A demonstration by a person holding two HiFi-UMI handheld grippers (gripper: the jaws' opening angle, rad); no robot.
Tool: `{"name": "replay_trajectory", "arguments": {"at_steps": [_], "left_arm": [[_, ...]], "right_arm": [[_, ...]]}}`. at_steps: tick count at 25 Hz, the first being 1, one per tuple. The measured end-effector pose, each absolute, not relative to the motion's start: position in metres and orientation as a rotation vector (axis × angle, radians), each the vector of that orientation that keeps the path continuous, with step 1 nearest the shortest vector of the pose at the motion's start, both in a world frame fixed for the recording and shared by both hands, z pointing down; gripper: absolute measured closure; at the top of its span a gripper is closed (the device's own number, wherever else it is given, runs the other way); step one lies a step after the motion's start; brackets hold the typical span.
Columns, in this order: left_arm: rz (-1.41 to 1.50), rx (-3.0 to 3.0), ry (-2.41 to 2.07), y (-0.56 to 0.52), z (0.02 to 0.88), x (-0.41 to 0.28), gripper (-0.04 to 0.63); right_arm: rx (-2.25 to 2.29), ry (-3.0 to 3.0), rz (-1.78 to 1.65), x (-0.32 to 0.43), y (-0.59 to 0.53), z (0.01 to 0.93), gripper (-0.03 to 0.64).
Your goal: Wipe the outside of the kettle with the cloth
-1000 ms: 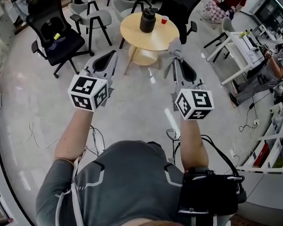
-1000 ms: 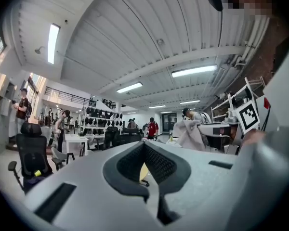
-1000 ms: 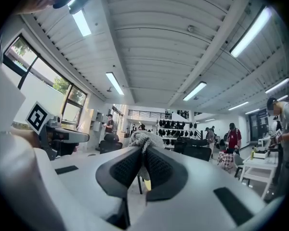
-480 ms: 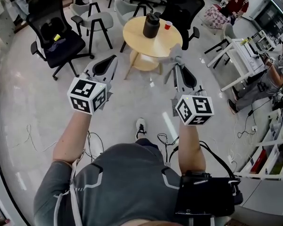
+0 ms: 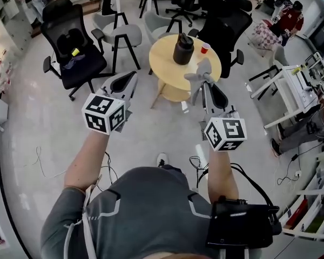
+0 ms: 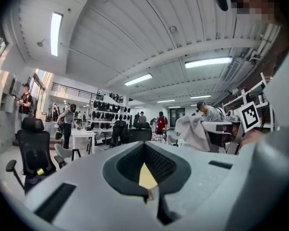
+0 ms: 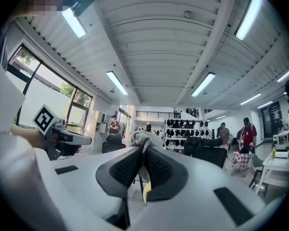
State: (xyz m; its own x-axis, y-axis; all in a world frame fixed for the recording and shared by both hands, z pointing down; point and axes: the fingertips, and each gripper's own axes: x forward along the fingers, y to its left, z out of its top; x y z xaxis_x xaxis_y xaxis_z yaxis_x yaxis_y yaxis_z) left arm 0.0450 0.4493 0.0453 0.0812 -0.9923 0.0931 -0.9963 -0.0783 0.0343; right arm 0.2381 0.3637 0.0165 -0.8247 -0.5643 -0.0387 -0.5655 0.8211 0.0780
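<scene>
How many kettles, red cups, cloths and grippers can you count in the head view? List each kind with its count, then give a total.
kettle: 1
red cup: 1
cloth: 1
grippers: 2 (left gripper, right gripper)
Total: 5

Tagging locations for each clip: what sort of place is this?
Likely an open office or lab: black office chairs, a round wooden table with a kettle, and a white desk.
</scene>
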Motion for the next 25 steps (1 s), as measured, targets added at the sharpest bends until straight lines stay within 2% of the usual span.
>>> {"name": "replay_trajectory", "arguments": {"at_steps": [11, 25], "left_arm": [[0.111, 2.138, -2.142, 0.33, 0.055, 0.042, 0.588], [0.159, 2.177, -2.082, 0.237, 0.073, 0.041, 0.588]], "right_arm": [[-0.841, 3.006, 0.104, 0.237, 0.236, 0.033, 0.572], [-0.898, 2.984, 0.054, 0.235, 0.155, 0.051, 0.572]]}}
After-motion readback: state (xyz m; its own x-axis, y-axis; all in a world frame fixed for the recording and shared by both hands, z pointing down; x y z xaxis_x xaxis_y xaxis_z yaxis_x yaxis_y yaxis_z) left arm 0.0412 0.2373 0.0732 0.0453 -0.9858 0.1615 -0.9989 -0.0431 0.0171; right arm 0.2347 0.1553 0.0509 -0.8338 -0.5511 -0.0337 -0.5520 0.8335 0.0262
